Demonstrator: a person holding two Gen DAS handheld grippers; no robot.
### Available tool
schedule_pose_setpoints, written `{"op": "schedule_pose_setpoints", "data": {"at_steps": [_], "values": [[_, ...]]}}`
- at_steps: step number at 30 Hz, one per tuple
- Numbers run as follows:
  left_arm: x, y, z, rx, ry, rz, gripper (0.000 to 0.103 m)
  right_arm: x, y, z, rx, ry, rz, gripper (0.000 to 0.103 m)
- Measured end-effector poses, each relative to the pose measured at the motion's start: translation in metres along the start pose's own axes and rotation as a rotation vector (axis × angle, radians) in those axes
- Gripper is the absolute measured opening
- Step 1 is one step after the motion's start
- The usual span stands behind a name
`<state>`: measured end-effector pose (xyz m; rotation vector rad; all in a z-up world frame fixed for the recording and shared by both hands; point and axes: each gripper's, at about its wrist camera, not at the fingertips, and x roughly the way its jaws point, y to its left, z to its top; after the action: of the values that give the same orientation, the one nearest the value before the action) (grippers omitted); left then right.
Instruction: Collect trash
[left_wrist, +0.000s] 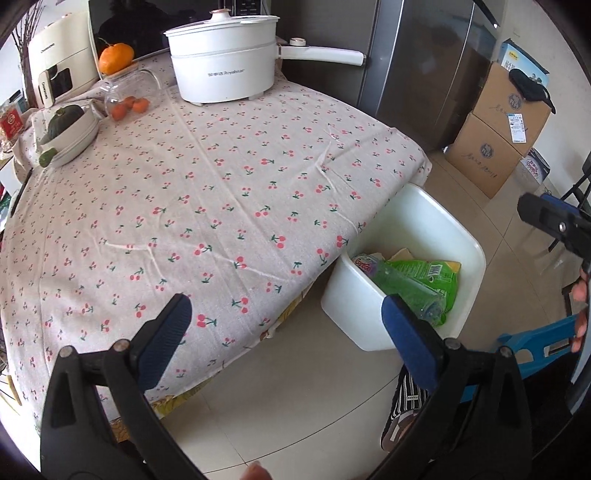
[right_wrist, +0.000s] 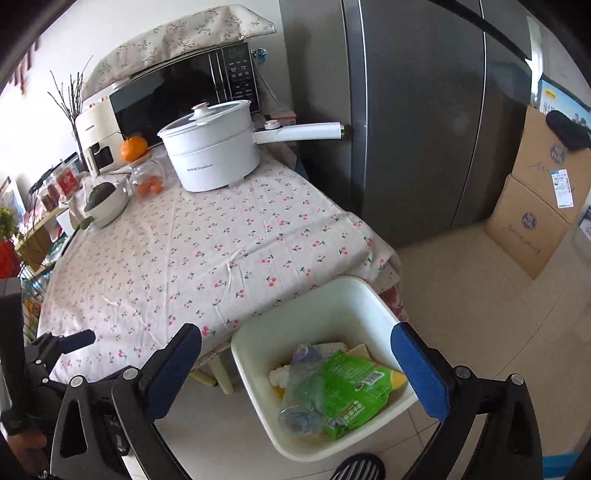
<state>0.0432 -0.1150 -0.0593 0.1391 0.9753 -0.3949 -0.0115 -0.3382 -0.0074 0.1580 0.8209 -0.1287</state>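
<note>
A white bin (left_wrist: 443, 229) stands on the floor at the table's near right corner; it also shows in the right wrist view (right_wrist: 258, 387). Inside lie a green snack bag (right_wrist: 351, 391), a crushed clear plastic bottle (right_wrist: 303, 395) and other wrappers; the bag (left_wrist: 432, 273) and bottle (left_wrist: 410, 291) show in the left view too. My left gripper (left_wrist: 284, 339) is open and empty over the table's front edge, left of the bin. My right gripper (right_wrist: 295, 365) is open and empty, above the bin's mouth; it shows at the left view's right edge (left_wrist: 554, 221).
The table has a cherry-print cloth (left_wrist: 221, 184). At its far side stand a white electric pot (left_wrist: 225, 62) with a long handle, a glass jar with oranges (left_wrist: 129, 96), a bowl with a green squash (left_wrist: 70, 129) and a microwave (right_wrist: 184, 88). A grey fridge (right_wrist: 424, 110) and cardboard boxes (left_wrist: 495, 133) stand right.
</note>
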Motion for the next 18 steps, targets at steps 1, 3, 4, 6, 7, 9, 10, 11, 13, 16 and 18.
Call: {"op": "schedule_pose_setpoints", "data": {"at_steps": [1, 3, 4, 6, 7, 9, 10, 11, 13, 16, 18], "values": [[-0.007, 0.002, -0.002, -0.002, -0.019, 0.023, 0.102, -0.004, 0.005, -0.005, -0.01, 0.006, -0.014, 0.103], [-0.021, 0.005, -0.007, -0.014, -0.063, 0.058, 0.102, -0.012, 0.016, -0.017, -0.031, 0.003, -0.046, 0.103], [-0.028, 0.008, -0.009, -0.025, -0.082, 0.071, 0.102, -0.017, 0.019, -0.023, -0.031, -0.008, -0.054, 0.103], [-0.04, 0.012, -0.015, -0.045, -0.11, 0.092, 0.102, -0.024, 0.026, -0.033, -0.023, -0.021, -0.067, 0.103], [-0.045, 0.012, -0.018, -0.053, -0.122, 0.099, 0.102, -0.027, 0.028, -0.038, -0.015, -0.026, -0.071, 0.103], [-0.052, 0.012, -0.024, -0.065, -0.138, 0.111, 0.102, -0.033, 0.033, -0.045, -0.01, -0.038, -0.081, 0.103], [-0.055, 0.011, -0.028, -0.069, -0.144, 0.116, 0.102, -0.036, 0.036, -0.048, -0.01, -0.046, -0.094, 0.103], [-0.058, 0.01, -0.031, -0.069, -0.146, 0.118, 0.102, -0.039, 0.039, -0.051, -0.01, -0.057, -0.108, 0.103], [-0.064, 0.007, -0.035, -0.065, -0.155, 0.11, 0.102, -0.045, 0.044, -0.057, -0.01, -0.066, -0.12, 0.103], [-0.073, 0.005, -0.041, -0.073, -0.182, 0.12, 0.102, -0.054, 0.049, -0.061, -0.003, -0.099, -0.132, 0.103], [-0.076, 0.006, -0.043, -0.071, -0.187, 0.121, 0.102, -0.057, 0.051, -0.062, -0.007, -0.115, -0.145, 0.103]]}}
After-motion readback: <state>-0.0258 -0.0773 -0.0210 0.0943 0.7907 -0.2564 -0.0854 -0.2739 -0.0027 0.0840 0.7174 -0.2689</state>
